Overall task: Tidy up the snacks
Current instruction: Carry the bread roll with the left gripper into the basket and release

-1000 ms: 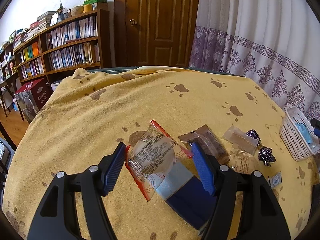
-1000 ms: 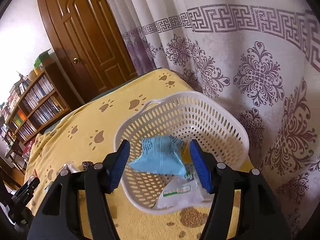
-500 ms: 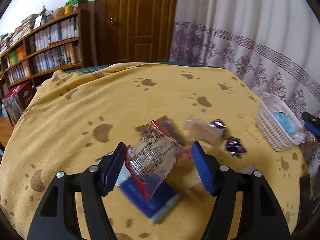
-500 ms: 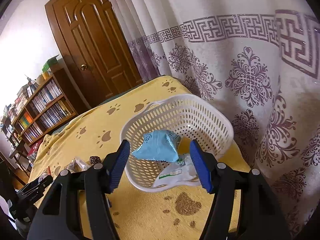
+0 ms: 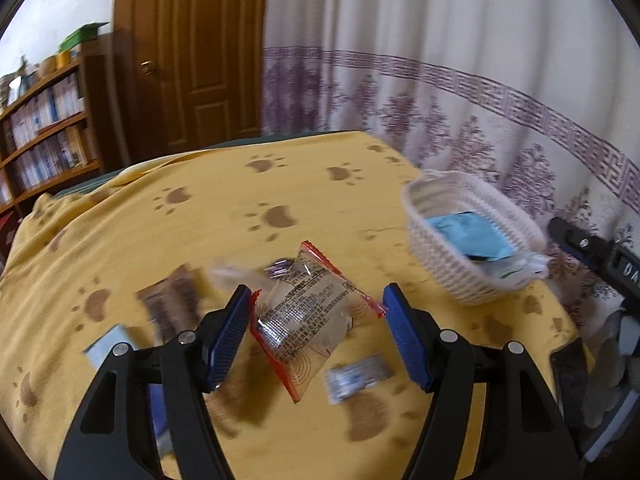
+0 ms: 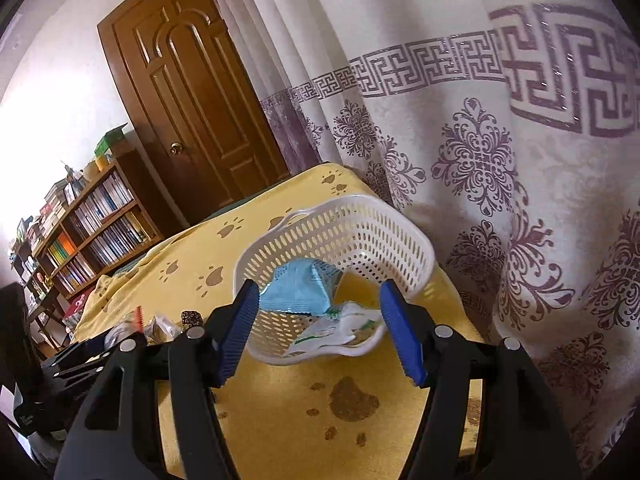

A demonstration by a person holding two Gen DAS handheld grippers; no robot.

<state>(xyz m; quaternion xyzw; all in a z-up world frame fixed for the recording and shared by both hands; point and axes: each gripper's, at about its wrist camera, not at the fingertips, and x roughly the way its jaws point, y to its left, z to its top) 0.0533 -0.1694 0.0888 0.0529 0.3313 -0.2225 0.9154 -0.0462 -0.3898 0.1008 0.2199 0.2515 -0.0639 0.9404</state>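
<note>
- The left gripper (image 5: 316,330) hovers above a worktop draped in a yellow paw-print cloth (image 5: 208,216); a clear, red-edged snack packet (image 5: 310,316) sits in the gap between its blue pads. The jaws are spread wide, and the packet touches the left pad at most, so whether it is truly pinched cannot be told.
- Beneath and around it, blurred by motion, lie loose snacks on the cloth: a brown wrapper (image 5: 170,302), a small blue-and-white sachet (image 5: 356,376) and a pale blue packet (image 5: 108,346).
- A white perforated basket (image 5: 444,272) stands near the worktop's right edge, close to the patterned curtain (image 5: 460,92), with a light blue packet (image 5: 466,234) inside.
- The right gripper (image 6: 320,330) hangs just in front of that basket (image 6: 360,220), jaws spread and holding nothing.
- Inside the basket, the blue packet (image 6: 298,294) leans against the wall, and a white-and-green wrapper (image 6: 336,330) drapes over the near rim.
</note>
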